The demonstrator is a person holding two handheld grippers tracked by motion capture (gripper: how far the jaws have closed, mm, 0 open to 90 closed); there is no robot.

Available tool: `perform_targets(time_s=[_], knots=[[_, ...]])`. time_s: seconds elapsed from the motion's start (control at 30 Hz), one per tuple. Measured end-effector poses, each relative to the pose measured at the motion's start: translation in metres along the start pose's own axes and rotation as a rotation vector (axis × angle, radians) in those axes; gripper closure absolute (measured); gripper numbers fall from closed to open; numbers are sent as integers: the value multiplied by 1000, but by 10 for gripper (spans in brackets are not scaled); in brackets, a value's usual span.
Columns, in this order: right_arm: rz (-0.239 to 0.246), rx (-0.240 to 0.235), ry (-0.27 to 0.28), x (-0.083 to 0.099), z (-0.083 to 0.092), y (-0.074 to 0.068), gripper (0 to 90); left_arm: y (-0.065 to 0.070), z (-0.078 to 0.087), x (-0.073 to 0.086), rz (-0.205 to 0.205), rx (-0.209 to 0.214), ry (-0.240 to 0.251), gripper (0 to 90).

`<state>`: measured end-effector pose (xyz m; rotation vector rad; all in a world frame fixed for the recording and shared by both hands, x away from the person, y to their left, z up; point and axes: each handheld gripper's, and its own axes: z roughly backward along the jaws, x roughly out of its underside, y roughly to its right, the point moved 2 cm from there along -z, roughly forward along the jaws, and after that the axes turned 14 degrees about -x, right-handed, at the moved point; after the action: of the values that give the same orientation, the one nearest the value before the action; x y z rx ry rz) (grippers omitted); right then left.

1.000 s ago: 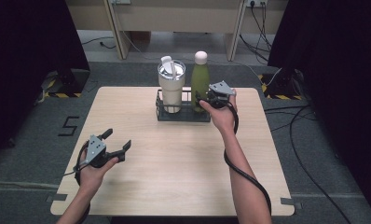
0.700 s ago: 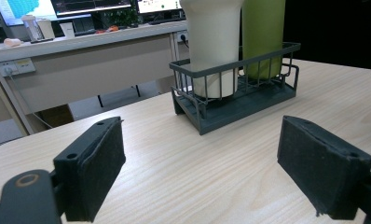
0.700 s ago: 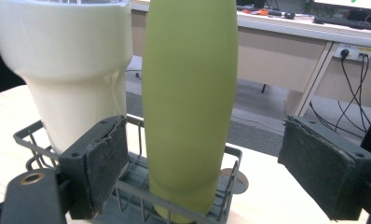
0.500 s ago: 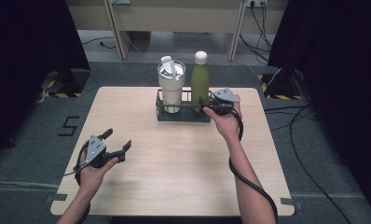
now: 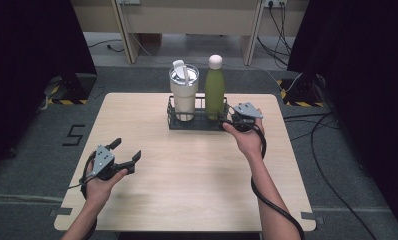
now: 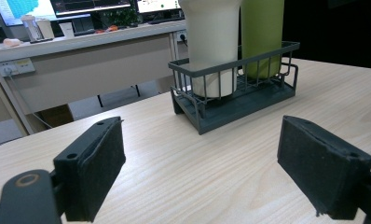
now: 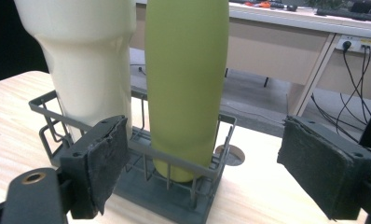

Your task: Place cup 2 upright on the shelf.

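Bottle (image 7: pixel 186 84) upright in rack (image 7: pixel 141 184); I drew right gripper (image 7: pixel 221 172) down beside rack, jaws narrowing, apart, gripping nothing. Left gripper (image 6: pixel 202 172) idle, gaping. Grasp not begun.

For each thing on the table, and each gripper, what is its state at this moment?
Green bottle: upright in the wire basket, capped.
Cream tumbler: upright in the same basket, lid on.
Left gripper: open, empty, over the table.
Right gripper: open, empty, jaws facing the bottle.
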<state>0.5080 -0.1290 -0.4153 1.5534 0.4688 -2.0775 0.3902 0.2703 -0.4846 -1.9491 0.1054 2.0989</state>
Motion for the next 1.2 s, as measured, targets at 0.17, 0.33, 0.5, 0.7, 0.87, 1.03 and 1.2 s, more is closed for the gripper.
perform_targets(time_s=[0.17, 0.33, 0.5, 0.7, 0.87, 1.03, 1.2], knots=[[-8, -2, -2, 6, 10, 1, 158, 0, 0, 0, 2, 0, 0, 140], [-11, 3, -9, 14, 20, 4, 160, 1, 0, 1, 0, 0, -1, 140], [-1, 13, -12, 18, 28, 5, 160, 1, 0, 1, -2, 1, -2, 140], [-7, 22, -9, 23, 38, 8, 161, 1, 0, 1, -1, 1, -3, 140], [-16, 32, -6, 31, 48, 10, 161, 2, 0, 1, -1, 1, -5, 140], [-31, 46, -12, 42, 58, 12, 161, 3, 0, 2, -4, 3, -6, 140], [-37, 58, -31, 54, 66, 14, 161, 3, 0, 3, -3, 0, -10, 140]])
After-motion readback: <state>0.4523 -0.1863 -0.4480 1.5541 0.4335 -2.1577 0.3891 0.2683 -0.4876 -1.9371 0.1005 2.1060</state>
